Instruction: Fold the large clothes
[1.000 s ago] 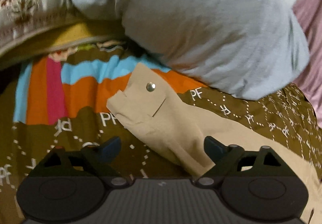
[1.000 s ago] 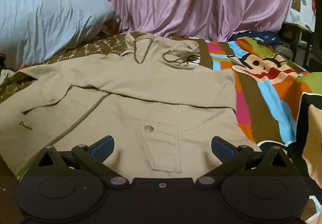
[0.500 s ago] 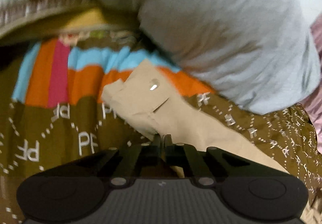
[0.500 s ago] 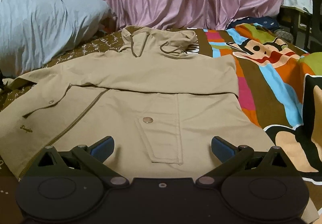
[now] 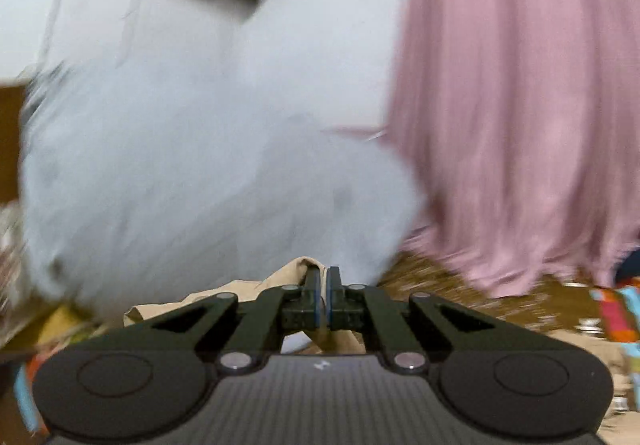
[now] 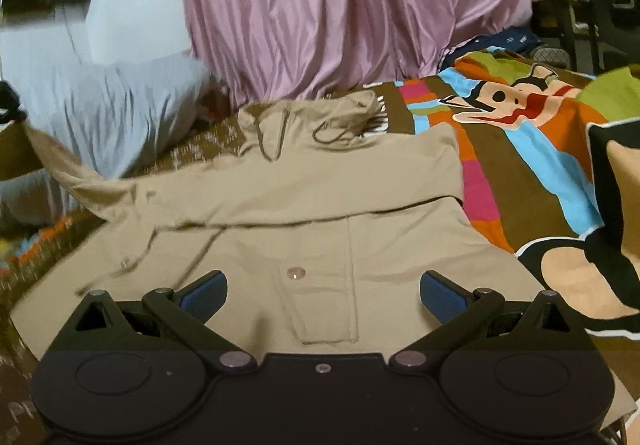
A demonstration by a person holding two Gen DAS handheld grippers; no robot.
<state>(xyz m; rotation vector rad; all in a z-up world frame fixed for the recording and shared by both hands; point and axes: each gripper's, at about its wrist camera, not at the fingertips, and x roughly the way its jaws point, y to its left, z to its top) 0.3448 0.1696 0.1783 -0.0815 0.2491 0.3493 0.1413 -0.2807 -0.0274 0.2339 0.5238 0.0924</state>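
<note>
The tan jacket (image 6: 320,205) lay spread front-up on the bed, hood toward twelve o'clock, its far sleeve (image 6: 68,169) at nine o'clock drawn up off the bedspread into a slanting ridge. That sleeve's cuff (image 5: 296,273) sat pinched in the left gripper (image 5: 323,297), whose jaws were fully closed on the cloth. The step in hand looked like the first sleeve fold: the cuff was caught and raised, and the next move would call for carrying it across the chest toward three o'clock and laying it flat without dragging the body of the jacket along. The right gripper (image 6: 322,297) hung above the hem at six o'clock with jaws spread wide and nothing between them, just short of the snap pocket (image 6: 324,297); it could well pin the hem while the sleeve crossed. A grey pillow (image 6: 116,109) crowded the bed at ten o'clock, close to the lifted sleeve, and might catch it. Pink curtains (image 6: 340,5) hung behind at twelve, and the cartoon-print bedspread (image 6: 520,149) ran off toward three o'clock.
</note>
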